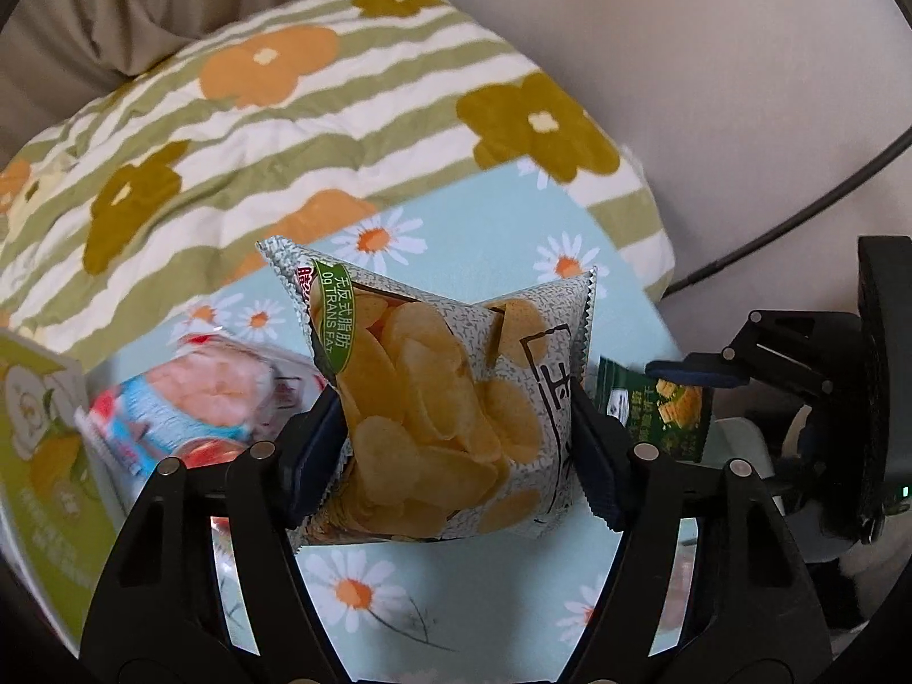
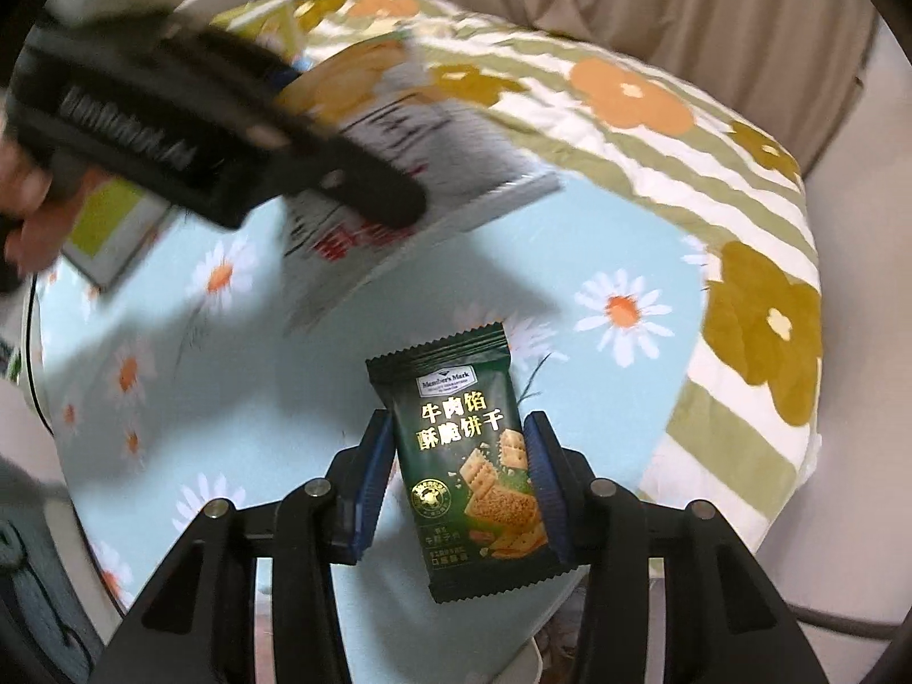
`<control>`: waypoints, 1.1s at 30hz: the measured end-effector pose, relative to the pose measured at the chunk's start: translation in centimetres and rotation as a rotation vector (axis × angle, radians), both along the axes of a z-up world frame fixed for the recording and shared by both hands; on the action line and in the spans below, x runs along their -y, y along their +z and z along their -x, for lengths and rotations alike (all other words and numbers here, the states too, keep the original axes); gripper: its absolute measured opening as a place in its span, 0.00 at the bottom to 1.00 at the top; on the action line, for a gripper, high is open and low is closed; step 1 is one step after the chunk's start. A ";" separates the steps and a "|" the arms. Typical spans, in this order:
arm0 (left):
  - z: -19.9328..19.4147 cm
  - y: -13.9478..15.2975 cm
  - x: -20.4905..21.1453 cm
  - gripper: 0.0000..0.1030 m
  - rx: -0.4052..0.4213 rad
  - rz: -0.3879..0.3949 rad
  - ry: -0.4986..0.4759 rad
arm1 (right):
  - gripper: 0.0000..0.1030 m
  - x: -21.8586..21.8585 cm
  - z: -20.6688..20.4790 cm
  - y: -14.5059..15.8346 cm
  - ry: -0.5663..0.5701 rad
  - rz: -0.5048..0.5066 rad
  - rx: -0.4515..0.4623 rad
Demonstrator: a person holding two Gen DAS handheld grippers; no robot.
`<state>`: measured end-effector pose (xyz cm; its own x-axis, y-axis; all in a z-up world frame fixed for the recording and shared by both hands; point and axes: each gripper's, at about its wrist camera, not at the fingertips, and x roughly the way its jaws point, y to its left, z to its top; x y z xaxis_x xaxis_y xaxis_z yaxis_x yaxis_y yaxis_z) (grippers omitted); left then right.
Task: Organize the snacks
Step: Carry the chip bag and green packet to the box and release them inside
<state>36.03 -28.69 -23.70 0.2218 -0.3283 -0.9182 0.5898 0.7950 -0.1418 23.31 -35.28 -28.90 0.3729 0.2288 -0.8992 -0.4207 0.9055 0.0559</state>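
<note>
My left gripper [image 1: 456, 427] is shut on a grey bag of potato chips [image 1: 439, 399] and holds it above the light blue daisy cloth [image 1: 490, 581]. The same chip bag [image 2: 399, 131] and the left gripper [image 2: 353, 188] show blurred in the right wrist view. My right gripper [image 2: 461, 473] is shut on a dark green cracker packet [image 2: 473, 473], held upright above the cloth [image 2: 239, 399]. That packet [image 1: 661, 410] and the right gripper [image 1: 695, 373] also show at the right of the left wrist view.
A pink and blue snack bag [image 1: 194, 399] lies on the cloth at the left. A green and white box [image 1: 45, 456] stands at the far left, also seen in the right wrist view [image 2: 114, 233]. A striped flower quilt [image 1: 285, 131] lies behind. A black cable [image 1: 798, 216] runs at the right.
</note>
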 end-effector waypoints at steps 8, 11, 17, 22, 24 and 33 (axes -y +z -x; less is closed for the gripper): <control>1.9 6.8 -5.0 0.67 0.079 0.110 0.110 | 0.41 -0.4 0.3 5.3 -0.108 0.008 0.107; 2.9 9.4 -8.1 0.67 0.104 0.158 0.169 | 0.41 -1.2 0.5 7.5 -0.120 -0.001 0.139; 5.0 13.7 -15.3 0.67 0.169 0.206 0.296 | 0.41 -4.3 -0.1 11.2 -0.121 -0.082 0.176; 6.2 16.1 -22.3 0.67 0.215 0.222 0.406 | 0.41 -8.7 -1.1 14.4 -0.092 -0.147 0.222; 6.5 16.5 -24.9 0.67 0.217 0.230 0.445 | 0.41 -10.6 -1.3 15.6 -0.076 -0.156 0.240; 8.2 17.0 -36.5 0.67 0.221 0.282 0.591 | 0.41 -20.7 -2.0 19.6 -0.018 -0.212 0.283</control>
